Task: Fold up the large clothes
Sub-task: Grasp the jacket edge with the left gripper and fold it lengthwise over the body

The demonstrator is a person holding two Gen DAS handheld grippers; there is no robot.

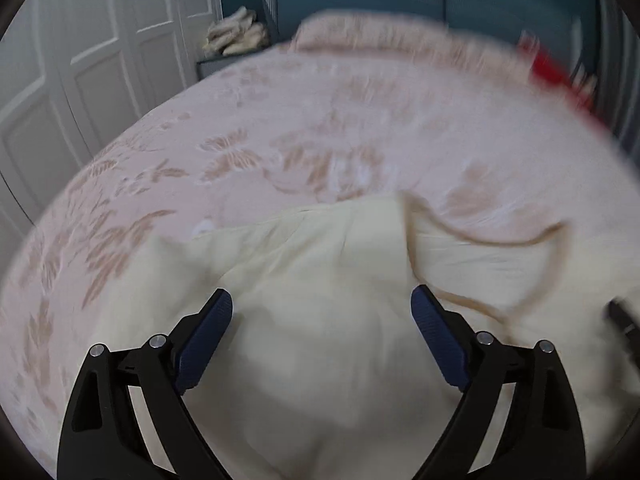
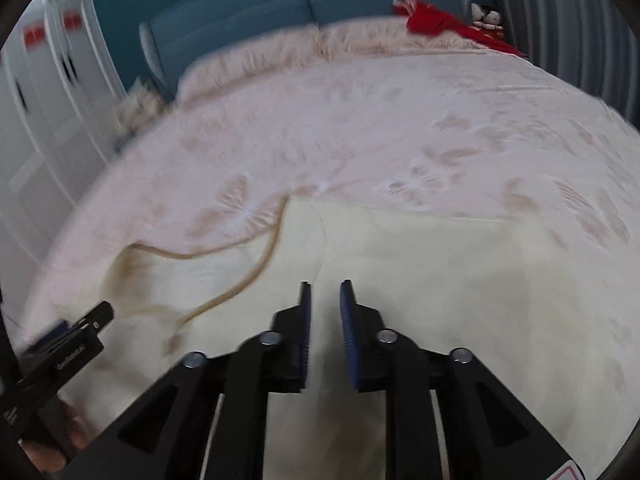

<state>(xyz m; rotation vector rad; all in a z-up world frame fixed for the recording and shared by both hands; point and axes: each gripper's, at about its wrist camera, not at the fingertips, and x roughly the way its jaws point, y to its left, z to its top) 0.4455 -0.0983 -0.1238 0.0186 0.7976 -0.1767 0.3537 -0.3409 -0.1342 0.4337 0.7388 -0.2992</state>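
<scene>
A large cream garment [image 1: 320,280] lies spread on the pink flowered bedspread [image 1: 280,120]; it also shows in the right wrist view [image 2: 420,272]. A tan cord or trim [image 2: 224,252] loops across its left part, and shows in the left wrist view [image 1: 520,240]. My left gripper [image 1: 322,300] is wide open above the cloth and holds nothing. My right gripper [image 2: 325,292] hovers over the garment with its jaws a narrow gap apart and nothing between them. The left gripper also shows at the left edge of the right wrist view [image 2: 68,340].
A teal headboard [image 2: 280,12] and fluffy pink pillows [image 2: 320,44] lie at the bed's far end. A red cloth [image 2: 440,24] sits at the far right corner. White wardrobe doors [image 1: 80,60] stand on the left, with folded cream towels [image 1: 236,32] beside them.
</scene>
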